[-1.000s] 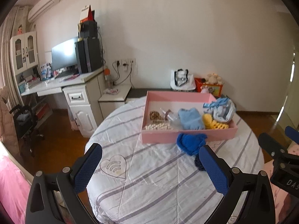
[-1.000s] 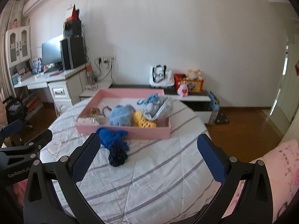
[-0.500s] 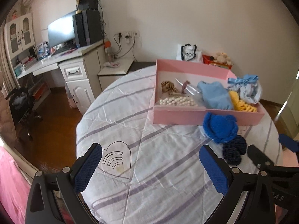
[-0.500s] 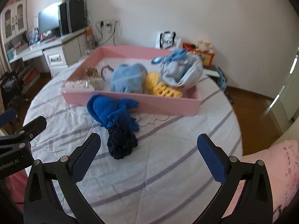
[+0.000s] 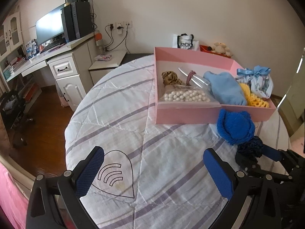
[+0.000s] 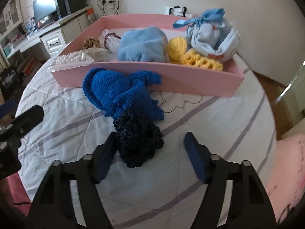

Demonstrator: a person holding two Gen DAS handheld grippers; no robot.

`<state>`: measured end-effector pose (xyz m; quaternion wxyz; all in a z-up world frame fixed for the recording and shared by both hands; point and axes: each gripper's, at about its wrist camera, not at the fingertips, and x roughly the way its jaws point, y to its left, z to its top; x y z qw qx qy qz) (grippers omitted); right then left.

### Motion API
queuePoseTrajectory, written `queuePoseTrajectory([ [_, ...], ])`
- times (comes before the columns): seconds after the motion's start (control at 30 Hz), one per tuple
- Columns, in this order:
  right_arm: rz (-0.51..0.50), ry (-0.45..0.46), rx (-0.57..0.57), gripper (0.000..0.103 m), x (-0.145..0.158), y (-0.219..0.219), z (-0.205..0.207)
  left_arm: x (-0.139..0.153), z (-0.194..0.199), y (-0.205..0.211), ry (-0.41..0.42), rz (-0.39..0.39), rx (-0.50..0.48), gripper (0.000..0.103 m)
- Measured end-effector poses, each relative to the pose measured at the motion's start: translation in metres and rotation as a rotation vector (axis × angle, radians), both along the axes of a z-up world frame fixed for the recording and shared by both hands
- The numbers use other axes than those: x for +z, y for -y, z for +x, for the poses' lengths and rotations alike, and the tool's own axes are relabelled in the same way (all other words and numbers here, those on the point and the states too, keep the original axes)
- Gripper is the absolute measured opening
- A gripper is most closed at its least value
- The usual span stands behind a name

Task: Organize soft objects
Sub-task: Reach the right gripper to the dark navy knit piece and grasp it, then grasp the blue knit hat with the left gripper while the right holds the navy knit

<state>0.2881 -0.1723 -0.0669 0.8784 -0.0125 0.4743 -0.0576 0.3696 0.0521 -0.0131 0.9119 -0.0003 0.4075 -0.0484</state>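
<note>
A dark navy knitted piece (image 6: 139,143) lies on the striped quilt, touching a bright blue knitted piece (image 6: 118,91) that leans on the pink tray's front wall (image 6: 190,76). My right gripper (image 6: 150,152) is open, its fingers low on either side of the navy piece, the left finger close against it. In the left wrist view the navy piece (image 5: 249,148) and blue piece (image 5: 235,126) sit at right, with the right gripper (image 5: 270,154) beside them. My left gripper (image 5: 152,171) is open and empty above the quilt. The tray (image 5: 190,112) holds soft items.
In the tray: a light blue fleece (image 6: 141,45), yellow crochet (image 6: 190,55), a pale blue bundle (image 6: 211,36), a bag of white beads (image 5: 185,96), a tan scrunchie (image 5: 169,77). The quilted round surface (image 5: 124,118) drops off left to wood floor; a desk (image 5: 63,63) stands beyond.
Both grippers have moved forward and down toward the quilt. The right gripper has closed in on the navy piece and its jaws have narrowed around it.
</note>
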Motion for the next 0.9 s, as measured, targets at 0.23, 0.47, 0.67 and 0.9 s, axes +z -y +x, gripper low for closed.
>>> queuePoseTrajectory([
  [0.23, 0.042, 0.021, -0.019, 0.020, 0.008, 0.005, -0.007, -0.002, -0.001, -0.004, -0.003, -0.033, -0.016, 0.103],
  [0.47, 0.028, 0.064, -0.069, 0.015, 0.022, 0.025, -0.020, 0.002, -0.006, 0.011, -0.006, -0.064, -0.053, 0.103],
  [0.67, 0.029, 0.103, -0.125, 0.016, 0.032, 0.050, -0.025, 0.004, -0.003, 0.033, -0.020, -0.079, -0.082, 0.103],
  [0.9, 0.034, 0.142, -0.167, 0.016, 0.041, 0.078, -0.023, 0.003, 0.007, 0.064, -0.045, -0.099, -0.110, 0.103],
])
